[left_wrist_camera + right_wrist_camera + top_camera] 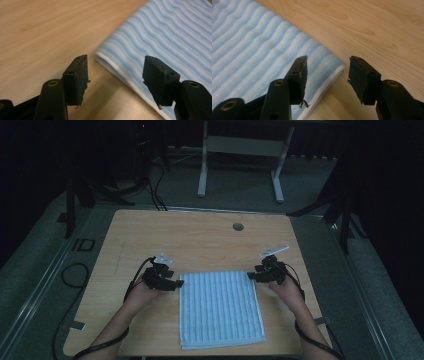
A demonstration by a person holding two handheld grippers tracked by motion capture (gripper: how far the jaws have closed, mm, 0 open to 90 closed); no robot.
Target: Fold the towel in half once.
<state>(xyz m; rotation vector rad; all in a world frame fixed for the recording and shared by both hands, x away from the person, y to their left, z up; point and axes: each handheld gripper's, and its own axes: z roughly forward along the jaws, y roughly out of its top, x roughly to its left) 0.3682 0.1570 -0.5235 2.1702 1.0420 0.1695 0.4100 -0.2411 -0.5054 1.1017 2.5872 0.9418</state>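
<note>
The left gripper (176,284) and right gripper (251,276) hover at the far corners of the folded blue striped towel (220,307). Both stand open, jaws apart over the corners and gripping nothing.

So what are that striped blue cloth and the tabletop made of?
The pale blue striped cloth looks like soft woven cotton towelling: wavy ribbed stripes, a thick folded white edge. The light wooden table seems laminate or varnished wood: printed-looking grain, smooth, faintly glossy.

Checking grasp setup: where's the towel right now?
High view: the blue striped towel lies flat at the table's near edge, far corners beside the left claw and right claw.
</note>
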